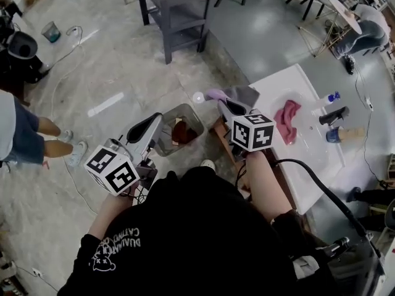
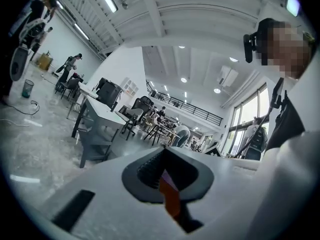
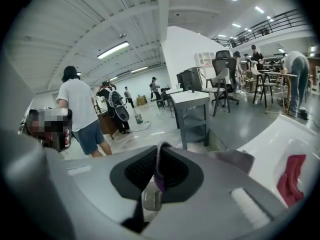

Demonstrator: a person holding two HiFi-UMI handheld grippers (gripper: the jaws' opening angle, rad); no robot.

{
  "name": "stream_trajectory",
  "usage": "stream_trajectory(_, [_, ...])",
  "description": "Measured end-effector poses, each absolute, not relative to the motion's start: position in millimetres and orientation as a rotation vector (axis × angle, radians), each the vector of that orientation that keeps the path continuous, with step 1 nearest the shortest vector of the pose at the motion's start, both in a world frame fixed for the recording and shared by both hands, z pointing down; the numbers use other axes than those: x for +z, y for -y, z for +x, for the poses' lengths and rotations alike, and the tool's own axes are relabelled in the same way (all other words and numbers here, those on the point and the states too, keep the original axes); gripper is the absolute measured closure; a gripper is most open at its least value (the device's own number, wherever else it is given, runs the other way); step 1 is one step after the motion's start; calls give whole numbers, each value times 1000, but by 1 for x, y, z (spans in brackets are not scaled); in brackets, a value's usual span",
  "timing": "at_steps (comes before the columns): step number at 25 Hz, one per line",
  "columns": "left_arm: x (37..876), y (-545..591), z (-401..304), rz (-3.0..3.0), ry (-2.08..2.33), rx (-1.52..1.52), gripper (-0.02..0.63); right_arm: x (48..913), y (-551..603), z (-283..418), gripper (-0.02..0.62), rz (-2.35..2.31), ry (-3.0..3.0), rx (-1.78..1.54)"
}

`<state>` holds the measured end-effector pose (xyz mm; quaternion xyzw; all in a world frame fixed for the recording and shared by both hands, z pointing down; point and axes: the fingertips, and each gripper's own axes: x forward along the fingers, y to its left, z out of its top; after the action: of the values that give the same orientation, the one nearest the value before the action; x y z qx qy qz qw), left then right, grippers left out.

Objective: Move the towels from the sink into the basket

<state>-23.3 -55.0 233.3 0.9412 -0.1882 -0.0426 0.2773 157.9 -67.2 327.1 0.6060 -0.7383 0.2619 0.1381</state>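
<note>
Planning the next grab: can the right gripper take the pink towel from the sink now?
Probably not yet: the right gripper has jaws shut on a purple towel. Otherwise the pink towel lies uncovered in the sink.

The basket [image 1: 200, 125] stands on the floor [image 1: 123, 73], left of the worktop [image 1: 271, 82], with one towel [image 1: 182, 131] in it. The left tool [image 1: 157, 118] is at the basket's left rim. The right tool [image 1: 223, 102] is between basket and worktop, clamped on a second towel [image 1: 216, 94]. A third towel [image 1: 287, 121] lies in the sink [image 1: 305, 97], with the tap [image 1: 333, 115] to its right. A table [image 1: 179, 5] stands beyond the basket, and a person [image 1: 24, 134] stands far left. A bin [image 1: 51, 31] stands beyond the person.
</note>
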Motion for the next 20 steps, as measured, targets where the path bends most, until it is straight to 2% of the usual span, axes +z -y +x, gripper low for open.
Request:
stream_trajectory(13, [247,50,-146,2457,716,-219,601,333,77,18,574,1478,2233,672])
stream_trajectory(20, [274,44,-178,2405,772,-195,603,360,72,-37,574,1318,2230,682])
